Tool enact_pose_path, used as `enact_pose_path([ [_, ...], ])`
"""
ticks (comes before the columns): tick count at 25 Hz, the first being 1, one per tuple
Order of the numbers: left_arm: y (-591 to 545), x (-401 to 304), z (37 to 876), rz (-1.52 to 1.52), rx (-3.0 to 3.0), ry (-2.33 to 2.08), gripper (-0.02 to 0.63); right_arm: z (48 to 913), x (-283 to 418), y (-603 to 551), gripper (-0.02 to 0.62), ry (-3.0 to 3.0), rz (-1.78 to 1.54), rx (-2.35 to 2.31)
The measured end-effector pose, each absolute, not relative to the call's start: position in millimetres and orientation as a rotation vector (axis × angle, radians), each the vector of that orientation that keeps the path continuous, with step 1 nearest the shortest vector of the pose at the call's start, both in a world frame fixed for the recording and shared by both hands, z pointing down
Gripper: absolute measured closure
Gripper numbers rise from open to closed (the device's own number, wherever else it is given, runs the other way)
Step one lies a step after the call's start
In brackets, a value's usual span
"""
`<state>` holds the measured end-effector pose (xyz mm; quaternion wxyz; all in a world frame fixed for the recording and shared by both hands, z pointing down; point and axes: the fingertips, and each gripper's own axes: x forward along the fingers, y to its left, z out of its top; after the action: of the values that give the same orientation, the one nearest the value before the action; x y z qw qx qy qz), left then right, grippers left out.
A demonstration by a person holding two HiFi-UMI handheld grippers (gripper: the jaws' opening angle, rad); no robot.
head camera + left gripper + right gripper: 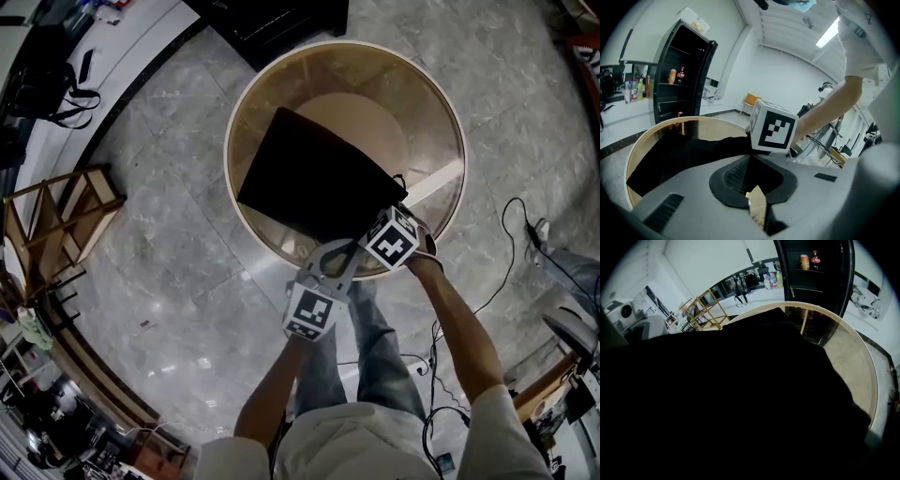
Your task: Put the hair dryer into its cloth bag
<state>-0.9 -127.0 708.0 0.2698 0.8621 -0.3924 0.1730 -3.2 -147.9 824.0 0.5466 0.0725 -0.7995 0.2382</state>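
Observation:
The black cloth bag point(314, 183) lies flat across the round glass table point(246, 84), its mouth at the near rim. My left gripper point(342, 251) reaches that mouth from below; in the left gripper view its grey jaws point(751, 157) are together, with black cloth running in between their tips. The right gripper's marker cube point(392, 239) sits over the bag's near right corner. The bag point(764, 380) blacks out most of the right gripper view, so that gripper's jaws are hidden. No hair dryer shows in any view.
A wooden rack point(56, 220) stands on the marble floor to the left. A black cabinet point(281, 23) is beyond the table. Cables point(511, 244) trail on the floor at the right. The person's legs point(370, 347) are against the table's near edge.

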Motion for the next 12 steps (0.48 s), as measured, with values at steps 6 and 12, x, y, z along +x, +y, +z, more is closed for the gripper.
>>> enact_pose_path([
  [6,-128,0,709,0.481,2.330,-1.055,0.566,817,19,-138,0.249,-1.937,0.574,0.234],
  [12,-126,2,707,0.498,2.343,-1.040,0.566,811,39,-120,0.249,-1.935,0.619,0.293],
])
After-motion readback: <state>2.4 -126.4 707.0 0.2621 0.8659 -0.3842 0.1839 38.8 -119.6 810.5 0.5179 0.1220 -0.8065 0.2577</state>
